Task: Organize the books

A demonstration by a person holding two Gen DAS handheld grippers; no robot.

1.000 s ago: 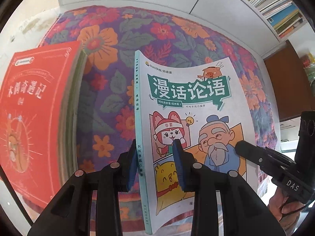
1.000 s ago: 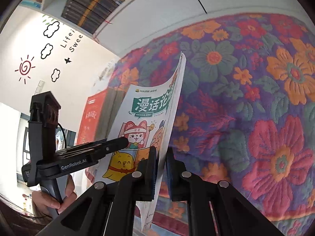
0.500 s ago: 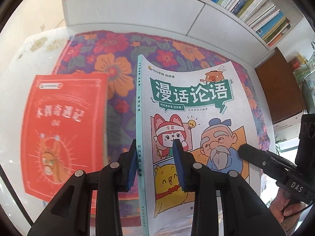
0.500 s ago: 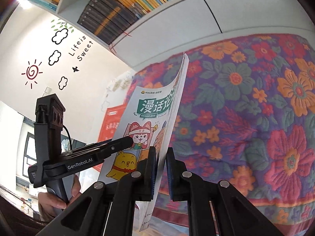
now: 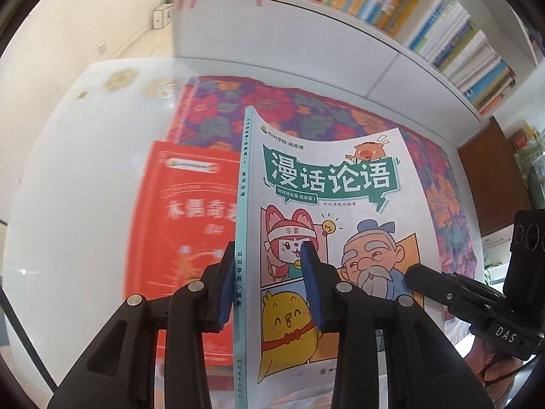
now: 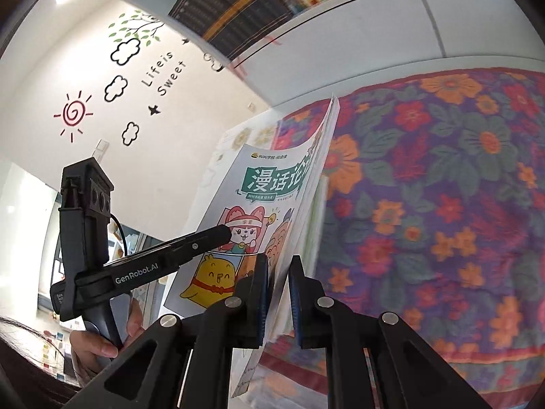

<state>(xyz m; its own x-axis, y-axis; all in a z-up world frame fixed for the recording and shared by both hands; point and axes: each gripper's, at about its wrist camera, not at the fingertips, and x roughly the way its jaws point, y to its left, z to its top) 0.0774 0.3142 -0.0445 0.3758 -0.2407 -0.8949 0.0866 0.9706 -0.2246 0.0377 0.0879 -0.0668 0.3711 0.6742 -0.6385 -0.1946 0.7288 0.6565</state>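
Note:
A white comic book (image 5: 327,184) with cartoon figures and a teal title banner stands upright in the air over the flower-patterned cloth (image 5: 306,109). My left gripper (image 5: 267,286) grips it at the spine near the bottom; its jaws are opening slightly, with the spine between the pads. My right gripper (image 6: 277,289) is shut on the same comic book (image 6: 262,204) at its open page edge. Each gripper appears in the other's view: the right gripper (image 5: 425,276) at the book's lower right, the left gripper (image 6: 218,235) over the cover. A red book (image 5: 190,225) lies flat below to the left.
A white bookshelf (image 5: 442,27) packed with upright books runs along the wall behind the table; it shows as the bookshelf (image 6: 255,6) at the top of the right view. A brown cabinet (image 5: 490,177) stands at the right. The white tabletop (image 5: 85,170) extends left of the cloth (image 6: 442,187).
Both grippers have carried the comic book up and toward the shelf, which now fills more of the view. The red book has dropped away below and now lies flat.

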